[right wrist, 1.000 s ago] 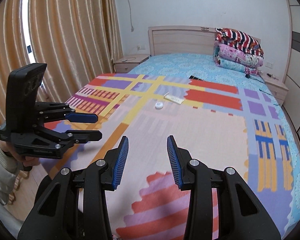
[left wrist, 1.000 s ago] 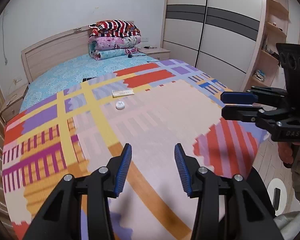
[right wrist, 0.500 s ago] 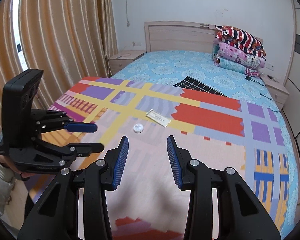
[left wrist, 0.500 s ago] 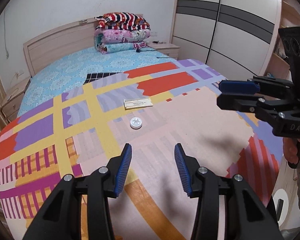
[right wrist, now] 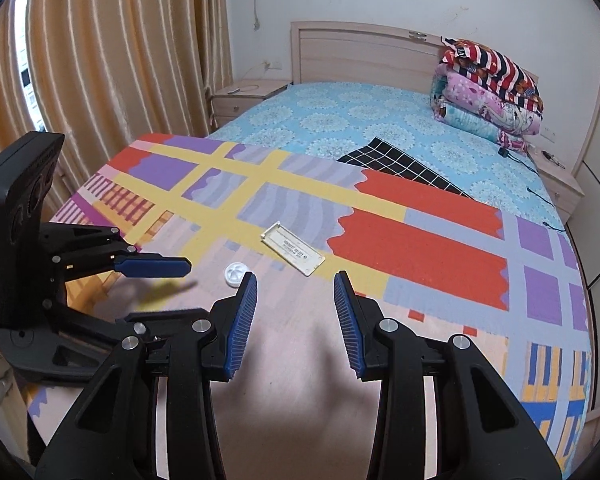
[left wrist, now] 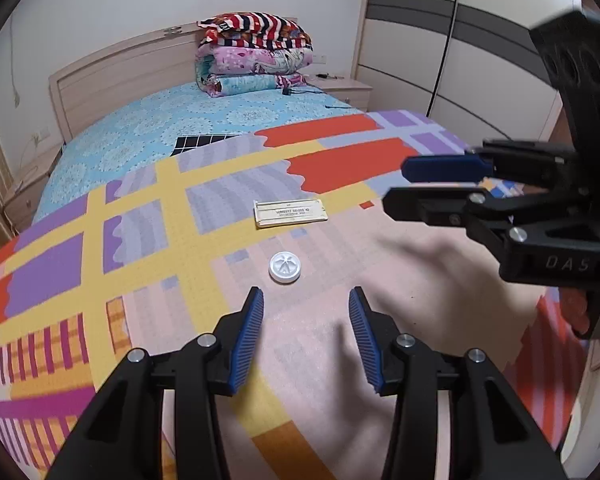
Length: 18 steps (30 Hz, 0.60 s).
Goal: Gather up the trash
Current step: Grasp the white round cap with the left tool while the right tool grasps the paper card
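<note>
so far nothing has been collected, judging by how things lie: both pieces of trash sit loose on the patterned blanket (left wrist: 148, 240) that covers the near part of the bed (right wrist: 340, 120). in the left wrist view the white round cap (left wrist: 285, 267) lies just above centre of the frame, a little beyond the tips of the left gripper (left wrist: 306, 300), whose blue pads stand apart with only blanket between them. above the cap, apart from it, lies the flat pale packet (left wrist: 290, 213) with a printed strip along it. in the right wrist view the same cap (right wrist: 236, 274) shows left of centre, partly hidden by the left finger, and the packet (right wrist: 293, 248) lies slanted just above the gap of the right gripper (right wrist: 296, 288), which is likewise parted and holds nothing. each gripper appears in the other's view, coming in from the side edge of the frame, also empty. my reading is that the task is at its very start: the approach looks nearly made, the left gripper lined up for the cap and the right for the packet, while both grasps and the carrying away are left to do. no bin or bag shows in either frame, so where the trash should go cannot be told.
</note>
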Each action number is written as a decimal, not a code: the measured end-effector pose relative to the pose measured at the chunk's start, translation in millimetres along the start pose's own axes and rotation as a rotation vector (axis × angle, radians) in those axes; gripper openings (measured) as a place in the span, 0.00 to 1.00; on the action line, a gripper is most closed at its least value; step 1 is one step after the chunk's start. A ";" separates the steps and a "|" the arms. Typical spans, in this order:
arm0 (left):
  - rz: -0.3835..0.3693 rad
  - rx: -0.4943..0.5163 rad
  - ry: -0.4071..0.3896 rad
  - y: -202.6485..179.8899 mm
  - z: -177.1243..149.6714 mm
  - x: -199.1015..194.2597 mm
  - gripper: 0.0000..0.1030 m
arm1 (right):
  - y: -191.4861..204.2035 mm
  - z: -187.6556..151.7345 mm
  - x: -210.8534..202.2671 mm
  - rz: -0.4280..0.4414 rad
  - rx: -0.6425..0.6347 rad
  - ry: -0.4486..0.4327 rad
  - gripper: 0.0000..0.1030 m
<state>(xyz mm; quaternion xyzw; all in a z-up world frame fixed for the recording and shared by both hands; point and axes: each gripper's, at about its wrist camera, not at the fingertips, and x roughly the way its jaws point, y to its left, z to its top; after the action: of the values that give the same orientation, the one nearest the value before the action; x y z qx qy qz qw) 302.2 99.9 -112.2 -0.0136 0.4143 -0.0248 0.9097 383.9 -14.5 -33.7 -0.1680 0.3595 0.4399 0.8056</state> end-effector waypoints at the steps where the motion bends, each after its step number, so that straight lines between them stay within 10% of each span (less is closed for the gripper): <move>1: 0.008 0.006 0.005 -0.7 1.0 3.4 0.41 | -0.6 0.7 2.2 -0.003 -0.003 0.002 0.39; 10: 0.010 -0.065 0.018 5.6 11.3 29.9 0.40 | -2.6 -0.3 20.8 0.000 -0.026 0.012 0.39; 18: 0.062 -0.045 0.012 5.0 12.5 33.0 0.18 | -9.3 -3.1 24.9 0.032 -0.008 0.004 0.39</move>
<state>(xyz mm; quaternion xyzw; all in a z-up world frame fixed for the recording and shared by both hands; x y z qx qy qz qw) 333.4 103.1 -129.0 -0.0209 0.4205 0.0126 0.9070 399.1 -6.9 -54.4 -0.1661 0.3621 0.4538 0.7971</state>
